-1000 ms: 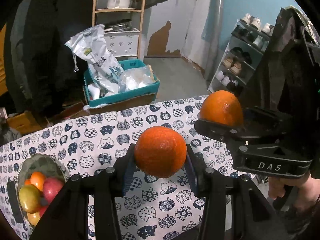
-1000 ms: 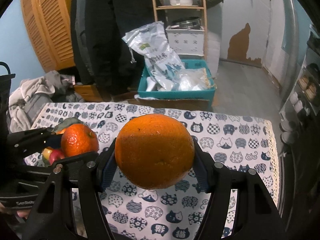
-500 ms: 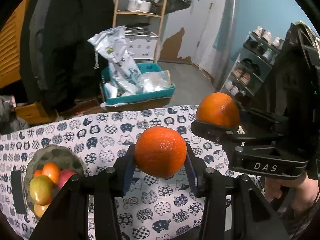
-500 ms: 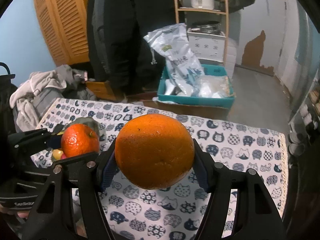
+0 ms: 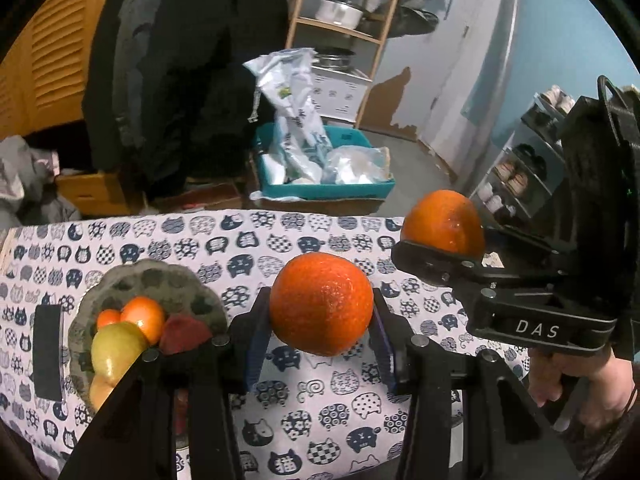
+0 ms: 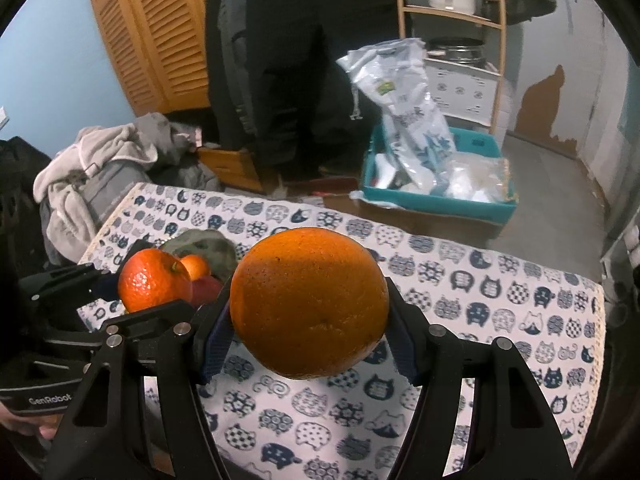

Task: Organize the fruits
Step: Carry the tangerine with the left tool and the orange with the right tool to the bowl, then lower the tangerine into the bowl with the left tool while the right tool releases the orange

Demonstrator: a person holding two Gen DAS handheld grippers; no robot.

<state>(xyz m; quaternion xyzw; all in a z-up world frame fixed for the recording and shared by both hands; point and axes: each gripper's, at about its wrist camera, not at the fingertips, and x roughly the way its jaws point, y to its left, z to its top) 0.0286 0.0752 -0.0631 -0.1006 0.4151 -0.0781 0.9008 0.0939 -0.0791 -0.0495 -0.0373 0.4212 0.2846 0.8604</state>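
Grey scalloped fruit bowl (image 5: 188, 280) on the cat-print tablecloth (image 5: 352, 412), filled with a yellow-green apple (image 5: 116, 346), a red apple (image 5: 184, 334) and small oranges (image 5: 146, 316). Beyond the bowl, off the table: teal crate (image 6: 440, 200) with plastic bags. Right of the bowl, above the cloth: left gripper (image 5: 320, 346) clamped on a reddish orange (image 5: 322, 302). Farther right of the bowl: right gripper (image 6: 308, 344) clamped on a larger orange (image 6: 308, 304).

Both wrist views look steeply down along their claws, close over the table (image 5: 224, 240) (cat-print cloth); each shows the fruit bowl (image 6: 208, 246) and the teal crate (image 5: 324, 190).
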